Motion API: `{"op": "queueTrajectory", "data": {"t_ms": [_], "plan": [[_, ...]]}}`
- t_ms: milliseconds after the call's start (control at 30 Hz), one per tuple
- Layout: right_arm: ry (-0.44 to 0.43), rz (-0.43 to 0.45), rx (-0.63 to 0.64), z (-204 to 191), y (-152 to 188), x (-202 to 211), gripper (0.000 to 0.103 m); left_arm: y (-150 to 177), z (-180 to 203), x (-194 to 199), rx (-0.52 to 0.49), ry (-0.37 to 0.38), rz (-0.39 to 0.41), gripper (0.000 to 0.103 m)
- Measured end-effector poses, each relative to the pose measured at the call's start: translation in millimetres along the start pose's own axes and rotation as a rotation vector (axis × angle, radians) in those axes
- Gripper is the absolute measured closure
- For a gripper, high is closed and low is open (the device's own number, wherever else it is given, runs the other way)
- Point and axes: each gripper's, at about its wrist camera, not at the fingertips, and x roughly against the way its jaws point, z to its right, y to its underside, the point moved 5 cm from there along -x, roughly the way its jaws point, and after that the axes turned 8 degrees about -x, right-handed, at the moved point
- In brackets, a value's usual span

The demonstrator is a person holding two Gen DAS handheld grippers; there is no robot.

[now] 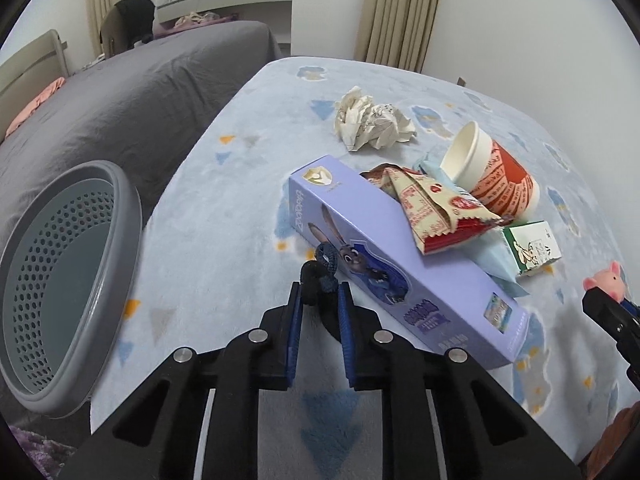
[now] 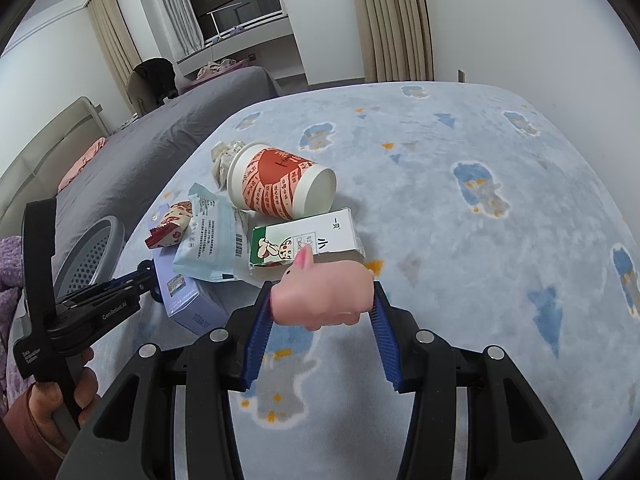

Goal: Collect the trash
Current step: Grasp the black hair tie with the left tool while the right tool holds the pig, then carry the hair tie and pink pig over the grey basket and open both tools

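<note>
My left gripper (image 1: 319,294) is shut on a small dark blue and black fabric item (image 1: 320,270), held just above the bed near a long purple box (image 1: 384,260). My right gripper (image 2: 322,300) is shut on a pink toy pig (image 2: 320,296); it also shows at the right edge of the left wrist view (image 1: 608,280). Trash lies in a heap on the blue blanket: a red and white paper cup (image 2: 276,188), a small green and white carton (image 2: 304,242), a red snack wrapper (image 1: 436,216), a pale blue packet (image 2: 212,236) and crumpled paper (image 1: 372,122).
A grey perforated basket (image 1: 52,288) stands at the left off the blanket's edge; it also shows in the right wrist view (image 2: 92,256). A grey bed (image 1: 120,92) lies beyond it. The blue patterned blanket (image 2: 480,220) stretches right and far. Curtains and a wall stand behind.
</note>
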Motion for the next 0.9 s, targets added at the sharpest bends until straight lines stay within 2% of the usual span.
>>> {"op": "queueTrajectory", "data": {"t_ms": [167,367,500,733,900], "plan": [[0.002,0.003,0.004,0,1,1,0.057,0,-3,11,-0.005,-0.010,0.016,0.087],[0.007,0.014,0.036,-10,3,4,0.057,2,-17,33,-0.036,-0.090,0.061,0.087],[-0.001,0.008,0.059,-23,5,4,0.057,3,-32,48,-0.031,-0.116,0.085,0.087],[-0.023,0.015,0.120,-67,4,8,0.057,1,-75,84,-0.016,-0.174,0.143,0.087],[-0.076,0.022,0.184,-119,3,9,0.057,3,-122,102,0.019,-0.223,0.159,0.087]]}}
